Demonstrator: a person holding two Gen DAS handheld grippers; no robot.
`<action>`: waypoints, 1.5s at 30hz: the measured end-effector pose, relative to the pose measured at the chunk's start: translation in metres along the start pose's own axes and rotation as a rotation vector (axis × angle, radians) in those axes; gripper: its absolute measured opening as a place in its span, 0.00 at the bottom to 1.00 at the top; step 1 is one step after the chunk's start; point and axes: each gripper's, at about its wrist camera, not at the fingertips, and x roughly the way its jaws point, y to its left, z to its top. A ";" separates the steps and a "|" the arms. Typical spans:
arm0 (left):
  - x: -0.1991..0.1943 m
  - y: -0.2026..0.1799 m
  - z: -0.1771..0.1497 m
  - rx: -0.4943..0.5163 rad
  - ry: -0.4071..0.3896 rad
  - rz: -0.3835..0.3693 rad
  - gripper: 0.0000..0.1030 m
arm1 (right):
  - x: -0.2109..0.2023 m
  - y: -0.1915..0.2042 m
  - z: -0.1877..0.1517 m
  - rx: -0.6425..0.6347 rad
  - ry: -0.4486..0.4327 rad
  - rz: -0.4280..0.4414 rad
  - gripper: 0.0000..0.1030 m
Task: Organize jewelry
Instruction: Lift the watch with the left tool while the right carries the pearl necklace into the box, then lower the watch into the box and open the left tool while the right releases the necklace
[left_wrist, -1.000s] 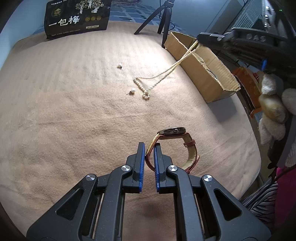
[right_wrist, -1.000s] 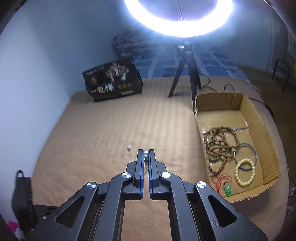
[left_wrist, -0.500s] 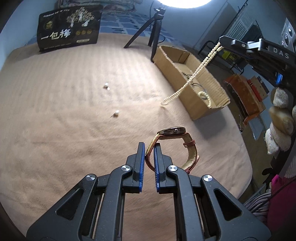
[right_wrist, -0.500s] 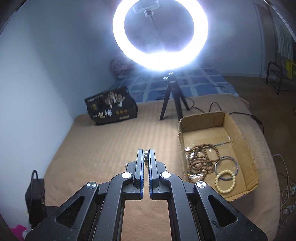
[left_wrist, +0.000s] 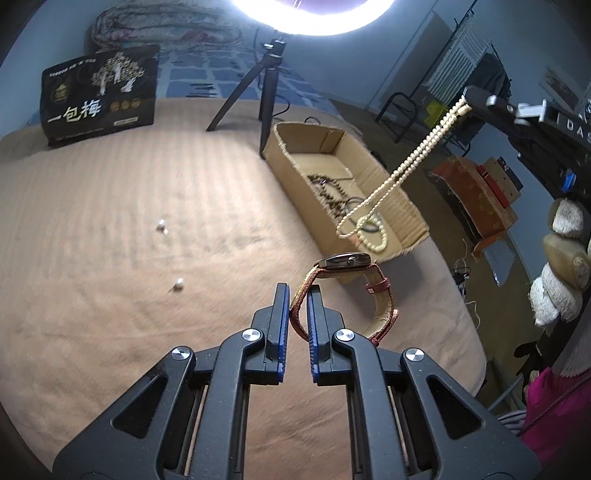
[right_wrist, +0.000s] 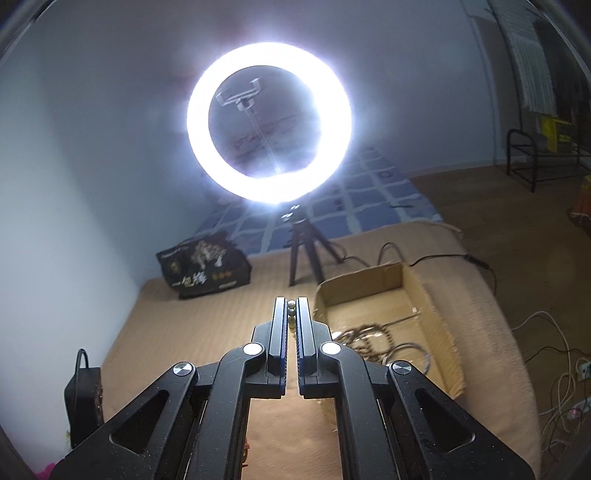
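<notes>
A cream bead necklace (left_wrist: 402, 170), a red-brown watch strap (left_wrist: 380, 295), a tan ribbed blanket (left_wrist: 147, 206), a blue-checked sheet (right_wrist: 369, 199), a brown cardboard box (left_wrist: 402, 210).

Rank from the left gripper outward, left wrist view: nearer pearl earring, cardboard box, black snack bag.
From the left gripper:
1. Nearer pearl earring, on the blanket just to its left.
2. Cardboard box, ahead to the right.
3. Black snack bag, far back left, standing upright.
</notes>
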 end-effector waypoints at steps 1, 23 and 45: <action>0.002 -0.003 0.005 -0.001 -0.003 -0.006 0.07 | -0.002 -0.005 0.002 0.009 -0.006 -0.007 0.03; 0.062 -0.048 0.056 0.005 -0.015 -0.016 0.07 | 0.021 -0.079 -0.005 0.071 0.051 -0.171 0.03; 0.094 -0.057 0.056 -0.003 0.017 -0.017 0.07 | 0.054 -0.095 -0.030 0.094 0.183 -0.210 0.03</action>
